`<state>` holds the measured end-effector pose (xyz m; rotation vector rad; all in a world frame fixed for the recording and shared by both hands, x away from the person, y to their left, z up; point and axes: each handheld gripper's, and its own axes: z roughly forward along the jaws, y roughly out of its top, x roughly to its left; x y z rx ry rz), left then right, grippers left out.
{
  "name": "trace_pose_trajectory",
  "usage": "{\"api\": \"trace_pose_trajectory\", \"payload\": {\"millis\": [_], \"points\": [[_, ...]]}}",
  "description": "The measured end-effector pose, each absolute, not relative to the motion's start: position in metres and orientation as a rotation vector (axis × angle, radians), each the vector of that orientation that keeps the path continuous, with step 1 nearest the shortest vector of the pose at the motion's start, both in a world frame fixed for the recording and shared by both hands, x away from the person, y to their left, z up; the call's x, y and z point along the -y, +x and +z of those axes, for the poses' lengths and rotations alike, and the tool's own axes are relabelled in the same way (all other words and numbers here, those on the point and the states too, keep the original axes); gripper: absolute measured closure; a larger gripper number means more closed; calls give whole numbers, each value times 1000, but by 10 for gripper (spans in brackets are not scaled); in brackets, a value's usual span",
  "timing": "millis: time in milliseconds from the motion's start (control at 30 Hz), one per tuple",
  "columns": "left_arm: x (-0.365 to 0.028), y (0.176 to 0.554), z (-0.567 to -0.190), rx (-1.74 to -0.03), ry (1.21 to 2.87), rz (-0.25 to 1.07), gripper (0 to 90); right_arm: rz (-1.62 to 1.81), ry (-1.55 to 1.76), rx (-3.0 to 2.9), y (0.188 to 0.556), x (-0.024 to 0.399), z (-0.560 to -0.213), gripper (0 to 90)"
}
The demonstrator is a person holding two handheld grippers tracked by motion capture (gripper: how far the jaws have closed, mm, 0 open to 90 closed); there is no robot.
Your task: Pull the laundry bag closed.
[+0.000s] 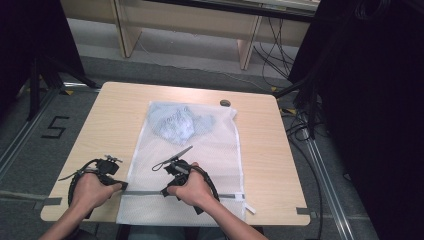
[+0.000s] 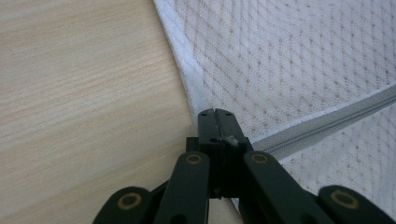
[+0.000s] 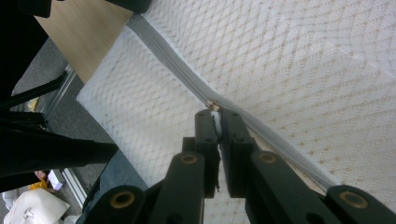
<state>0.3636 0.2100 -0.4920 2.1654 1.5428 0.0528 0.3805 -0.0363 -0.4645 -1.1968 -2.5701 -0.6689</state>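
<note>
Mesh bag flat on the counter, both hand-held grippers at its zip

The counter (image 1: 100, 125) carries a white mesh bag (image 1: 210, 150) — a pale blue garment (image 1: 175, 122) sits inside, at the end far from the grey zip (image 1: 145, 192). A small dark disc (image 1: 225, 103) lies just beyond the bag's far corner. The left hand-held gripper (image 2: 215, 114) is pressed together on the bag's edge where the zip ends. The right hand-held gripper (image 3: 214, 116) pinches the zip pull (image 3: 216, 122) — partway along the zip from the left one.
</note>
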Motion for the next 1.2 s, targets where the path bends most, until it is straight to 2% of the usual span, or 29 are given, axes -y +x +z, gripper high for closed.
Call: {"api": "trace_pose_trajectory", "payload": {"millis": [1200], "points": [[-212, 365, -492, -1507, 2189, 67, 899, -659, -1217, 2585, 380, 47, -458, 871]]}}
